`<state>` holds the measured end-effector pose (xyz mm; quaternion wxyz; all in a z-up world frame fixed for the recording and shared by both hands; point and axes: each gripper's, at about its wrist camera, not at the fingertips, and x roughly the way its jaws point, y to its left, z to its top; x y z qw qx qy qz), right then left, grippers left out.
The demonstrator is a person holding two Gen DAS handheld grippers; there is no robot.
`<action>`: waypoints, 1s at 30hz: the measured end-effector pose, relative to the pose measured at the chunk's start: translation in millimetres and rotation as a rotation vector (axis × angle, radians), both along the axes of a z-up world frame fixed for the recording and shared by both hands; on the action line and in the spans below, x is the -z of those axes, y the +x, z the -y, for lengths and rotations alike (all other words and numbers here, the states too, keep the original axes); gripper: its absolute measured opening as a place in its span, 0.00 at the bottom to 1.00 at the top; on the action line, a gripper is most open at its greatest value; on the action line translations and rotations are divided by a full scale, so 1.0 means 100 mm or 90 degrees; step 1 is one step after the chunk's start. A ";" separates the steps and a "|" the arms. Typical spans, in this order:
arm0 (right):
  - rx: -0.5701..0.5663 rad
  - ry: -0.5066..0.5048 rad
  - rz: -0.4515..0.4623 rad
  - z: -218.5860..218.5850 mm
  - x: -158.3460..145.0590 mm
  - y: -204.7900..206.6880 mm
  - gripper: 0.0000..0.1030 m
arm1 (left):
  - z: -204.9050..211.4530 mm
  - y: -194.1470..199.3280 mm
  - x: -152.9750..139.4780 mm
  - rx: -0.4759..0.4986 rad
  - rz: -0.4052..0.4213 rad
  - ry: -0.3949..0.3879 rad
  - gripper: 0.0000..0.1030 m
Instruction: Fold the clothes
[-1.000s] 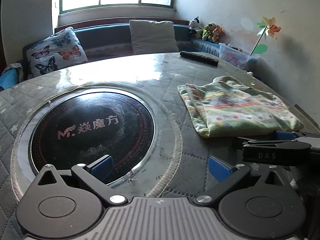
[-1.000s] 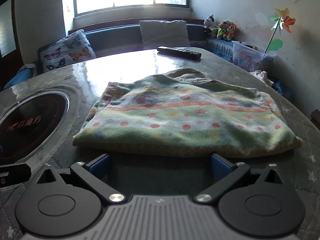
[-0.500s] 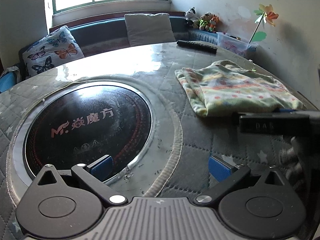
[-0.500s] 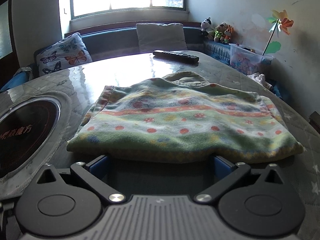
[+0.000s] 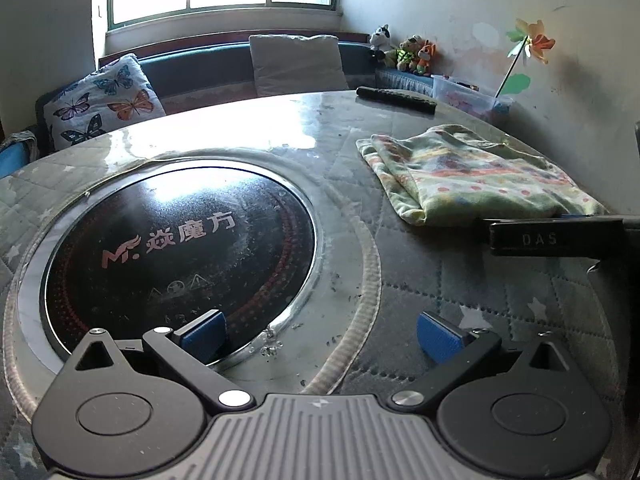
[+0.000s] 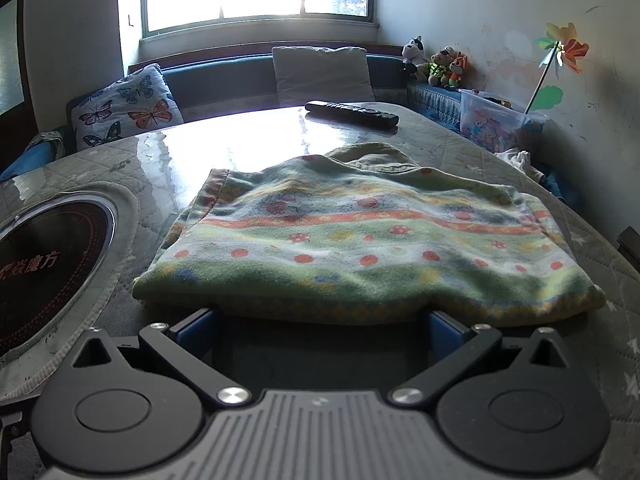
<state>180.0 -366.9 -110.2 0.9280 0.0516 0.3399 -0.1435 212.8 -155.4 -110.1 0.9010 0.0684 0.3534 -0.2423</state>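
Left wrist view
Left gripper [image 5: 318,330]: blue-padded fingers [image 5: 202,332] spread wide and released, nothing between them, hovering low over the near part of the round quilted grey table [image 5: 460,280].
Under the fingers: the rim of the round black glass cooktop [image 5: 176,248] set into the table, with red lettering on it.
Garment: the folded green fleece garment with orange dots and stripes [image 5: 472,176] lies flat toward the table's right edge, well apart from the left fingers.
Right gripper [image 5: 560,232]: seen side-on as a dark bar at the garment's near edge; this view does not settle how its fingers stand.
Far edge: a long black remote control [image 5: 396,98] rests near the table's far edge.

Right wrist view
Right gripper [image 6: 320,326]: fingers [image 6: 196,330] wide apart and released, both blue tips right at the near folded hem of the garment [image 6: 360,240]; whether they touch the cloth I cannot tell.
Garment here: folded into a broad rectangle, an olive collar part poking out at its far side, filling the middle of the table's right half.
Cooktop [image 6: 44,264]: off to the left, beside the garment's left edge but clear of it.
Remote [image 6: 352,114]: beyond the garment, near the far edge.
Background: a butterfly-print cushion [image 6: 124,108] on the bench under the bright window.
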 end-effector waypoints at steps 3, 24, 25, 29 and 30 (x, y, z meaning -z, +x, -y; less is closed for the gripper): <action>0.000 0.001 0.000 0.01 0.00 0.00 1.00 | 0.00 -0.01 0.00 0.009 0.005 -0.002 1.00; 0.001 0.001 0.000 0.01 0.00 0.00 1.00 | -0.03 -0.03 0.02 0.027 0.014 -0.015 1.00; 0.001 0.001 0.000 0.01 0.00 0.00 1.00 | -0.03 -0.03 0.02 0.027 0.014 -0.016 1.00; 0.001 0.001 0.000 0.01 0.00 0.00 1.00 | -0.02 -0.02 0.02 0.028 0.014 -0.015 1.00; 0.001 0.001 0.000 0.01 0.00 0.00 1.00 | -0.02 -0.02 0.02 0.028 0.014 -0.015 1.00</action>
